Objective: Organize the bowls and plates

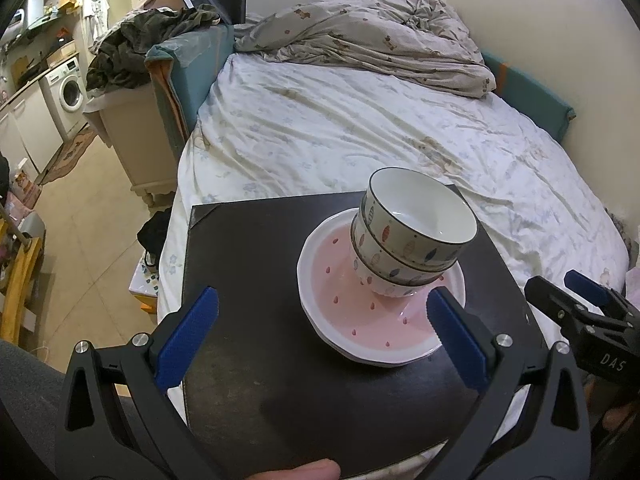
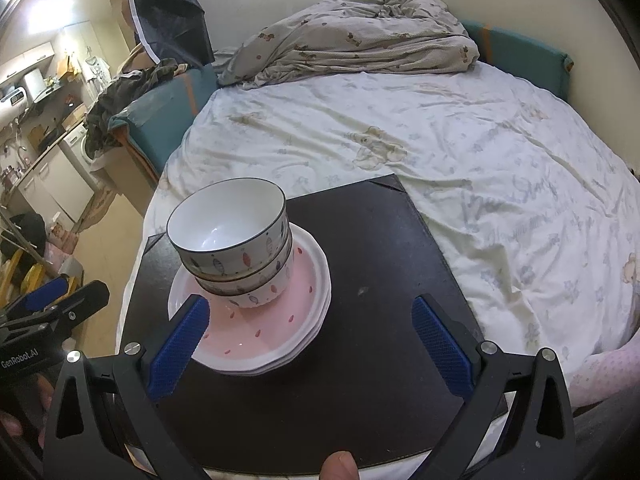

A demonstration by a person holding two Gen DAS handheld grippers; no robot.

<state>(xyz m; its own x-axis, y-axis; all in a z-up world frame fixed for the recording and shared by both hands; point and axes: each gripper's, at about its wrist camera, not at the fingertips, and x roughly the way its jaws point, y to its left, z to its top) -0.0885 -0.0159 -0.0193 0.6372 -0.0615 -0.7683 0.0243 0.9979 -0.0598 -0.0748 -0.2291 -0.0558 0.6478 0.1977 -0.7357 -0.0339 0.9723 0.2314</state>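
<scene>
A stack of patterned white bowls (image 1: 416,236) sits on a stack of pink plates with white rims (image 1: 360,312), all on a black board (image 1: 248,272) laid on the bed. The same bowls (image 2: 232,240) and plates (image 2: 280,320) show in the right wrist view on the board (image 2: 380,280). My left gripper (image 1: 320,320) is open and empty, just in front of the plates. My right gripper (image 2: 312,328) is open and empty, its left finger over the plates' near rim. Each gripper shows in the other's view: the right one (image 1: 576,300), the left one (image 2: 60,300).
The board rests on a bed with a white sheet (image 1: 360,120) and a crumpled duvet (image 1: 380,36) at the far end. A teal headboard pad (image 1: 528,92) lines the wall. A dresser with clothes (image 1: 132,52) and a washing machine (image 1: 70,88) stand to the left.
</scene>
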